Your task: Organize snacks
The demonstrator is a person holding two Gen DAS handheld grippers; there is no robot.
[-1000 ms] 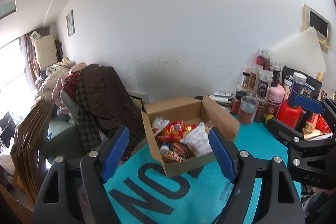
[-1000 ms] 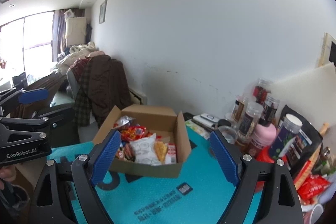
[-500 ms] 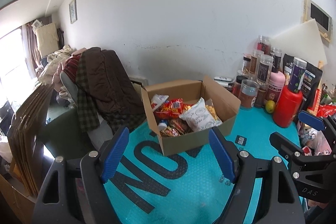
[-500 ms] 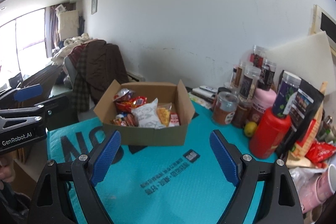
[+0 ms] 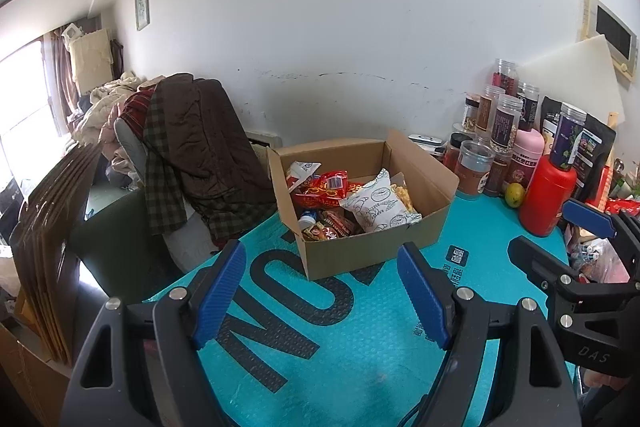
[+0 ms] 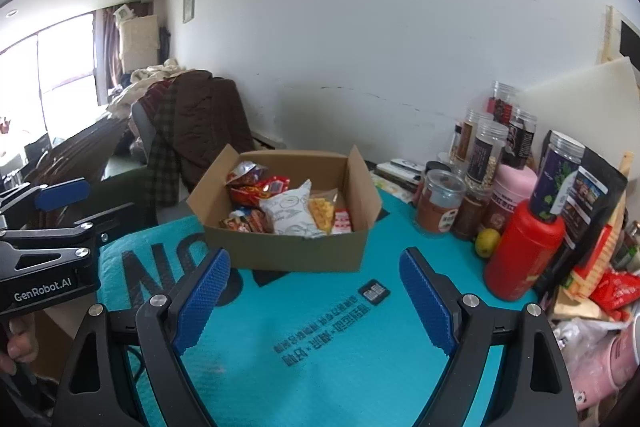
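An open cardboard box (image 5: 420, 223) (image 6: 288, 251) stands on the teal bubble mat (image 5: 340, 347) (image 6: 320, 327). It holds several snack packs: a white pillow bag (image 5: 378, 205) (image 6: 290, 209), red packs (image 5: 326, 191) (image 6: 260, 189) and a yellow chips bag (image 6: 322, 213). My left gripper (image 5: 320, 291) is open and empty, held back from the box over the mat. My right gripper (image 6: 314, 297) is open and empty, also short of the box. Each gripper shows at the edge of the other's view.
Jars and bottles (image 5: 504, 131) (image 6: 484, 163) crowd the right back of the table, with a red bottle (image 5: 546, 193) (image 6: 522, 249), a lemon (image 6: 487, 242) and loose bags (image 6: 612, 291). A chair draped with coats (image 5: 188, 147) stands left of the table. Folded cartons (image 5: 48, 247) lean at far left.
Both grippers have pulled back and tilted down from the box; it looks smaller and more of the teal mat shows. Both stay open and empty.
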